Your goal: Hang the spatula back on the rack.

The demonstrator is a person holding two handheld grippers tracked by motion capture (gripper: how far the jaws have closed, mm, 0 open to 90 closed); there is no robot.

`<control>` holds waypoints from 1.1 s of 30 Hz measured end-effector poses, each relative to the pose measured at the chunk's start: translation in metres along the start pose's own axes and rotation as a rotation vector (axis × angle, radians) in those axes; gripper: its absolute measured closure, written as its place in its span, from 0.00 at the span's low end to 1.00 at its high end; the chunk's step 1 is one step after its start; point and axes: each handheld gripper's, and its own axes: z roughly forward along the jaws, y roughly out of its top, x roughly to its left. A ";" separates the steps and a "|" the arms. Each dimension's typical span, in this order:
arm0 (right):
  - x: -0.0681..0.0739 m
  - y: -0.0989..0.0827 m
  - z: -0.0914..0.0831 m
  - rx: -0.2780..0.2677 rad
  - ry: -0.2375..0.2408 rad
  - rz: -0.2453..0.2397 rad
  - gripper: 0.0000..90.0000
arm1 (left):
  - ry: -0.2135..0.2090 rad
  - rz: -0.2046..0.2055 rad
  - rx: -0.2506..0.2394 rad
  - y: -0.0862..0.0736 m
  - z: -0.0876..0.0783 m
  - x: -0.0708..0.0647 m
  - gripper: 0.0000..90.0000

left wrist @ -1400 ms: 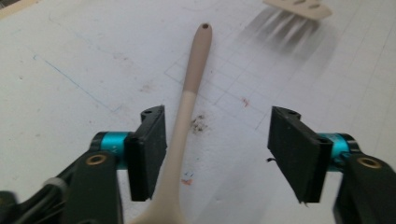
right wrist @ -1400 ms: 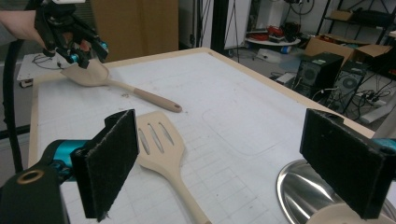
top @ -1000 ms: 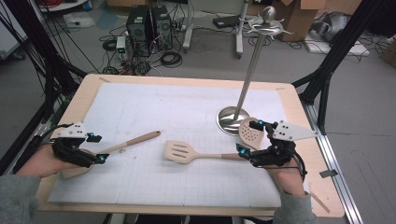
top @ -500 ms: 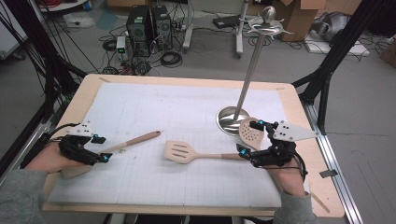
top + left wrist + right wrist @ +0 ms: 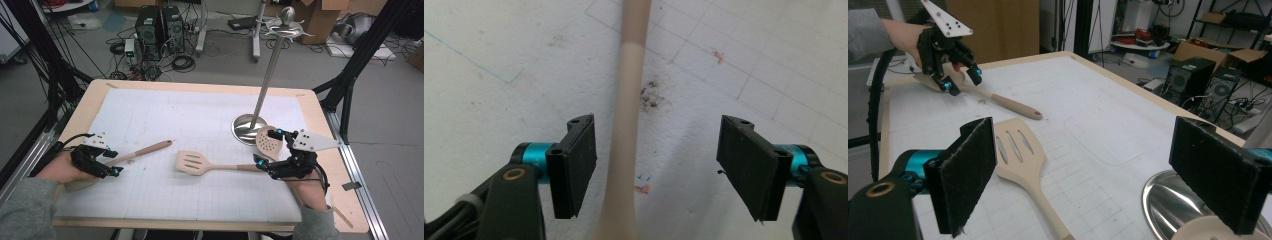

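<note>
Room remains both sides of spoon handle (image 5: 626,125) between closing left tongs (image 5: 656,170).

1. The slotted spatula (image 5: 195,162) is pale beige, with a light wooden handle.
2. The spoon (image 5: 145,150) has a light brown handle and a beige neck.
3. The skimmer (image 5: 267,142) is cream with many small holes.
4. The mat (image 5: 200,120) is white with a thin grey grid.
5. The table (image 5: 320,115) edge is light wood.
6. The stand (image 5: 260,100) is shiny silver.
7. Both grippers, left (image 5: 112,162) and right (image 5: 267,150), are black with turquoise parts.
</note>
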 end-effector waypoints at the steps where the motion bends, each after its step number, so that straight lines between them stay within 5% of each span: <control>1: 0.000 0.000 0.000 -0.002 -0.001 -0.004 0.12 | 0.002 0.000 0.004 0.000 0.000 0.001 0.40; 13: -0.001 0.000 -0.002 -0.003 -0.002 -0.003 0.12 | 0.020 -0.020 0.061 -0.004 0.006 0.009 0.59; 25: 0.000 -0.001 -0.001 -0.002 0.003 -0.001 0.12 | 0.014 0.001 0.062 -0.005 0.006 0.012 0.84; 33: -0.001 -0.001 -0.002 -0.003 0.002 -0.005 0.12 | 0.025 0.010 0.066 -0.004 0.006 0.010 0.86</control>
